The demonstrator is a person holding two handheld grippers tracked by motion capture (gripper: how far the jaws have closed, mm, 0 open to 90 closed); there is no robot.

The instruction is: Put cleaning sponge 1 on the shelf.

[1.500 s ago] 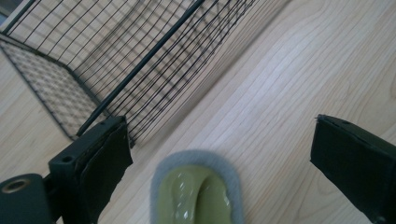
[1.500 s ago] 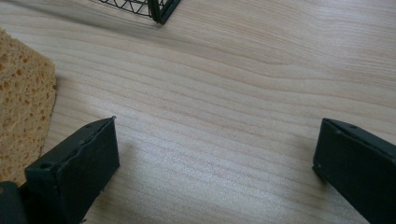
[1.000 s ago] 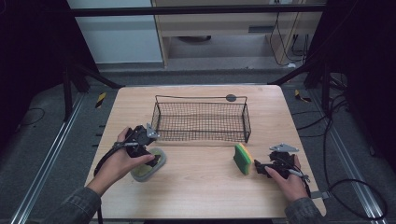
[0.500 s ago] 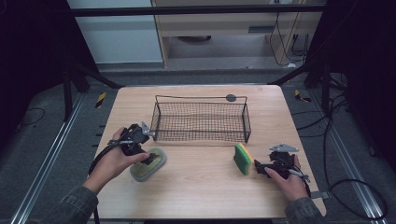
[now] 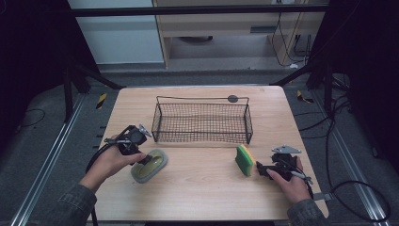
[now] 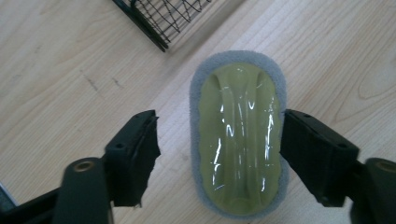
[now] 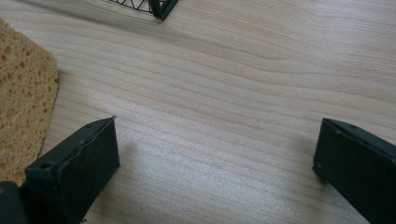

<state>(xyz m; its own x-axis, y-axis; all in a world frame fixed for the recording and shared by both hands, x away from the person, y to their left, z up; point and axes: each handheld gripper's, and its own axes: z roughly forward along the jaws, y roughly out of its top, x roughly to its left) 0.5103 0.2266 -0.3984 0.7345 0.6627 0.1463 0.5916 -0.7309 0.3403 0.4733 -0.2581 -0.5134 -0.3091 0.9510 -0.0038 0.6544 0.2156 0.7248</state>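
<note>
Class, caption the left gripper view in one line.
Open left gripper fingers straddle a yellow-handled scrubbing pad on the wooden table.

Your left gripper has black jaws, matte and plain; between them lies a scrubber with a glossy yellow-green top streaked by white glints, ringed by a grey felt edge; your right gripper is black too; beside it you have a sponge banded green and yellow, its porous face a pitted orange-tan in the right gripper view; the basket is black wire in a fine mesh pattern; the table is pale wood with fine straight grain lines; your sleeves are dark grey.
</note>
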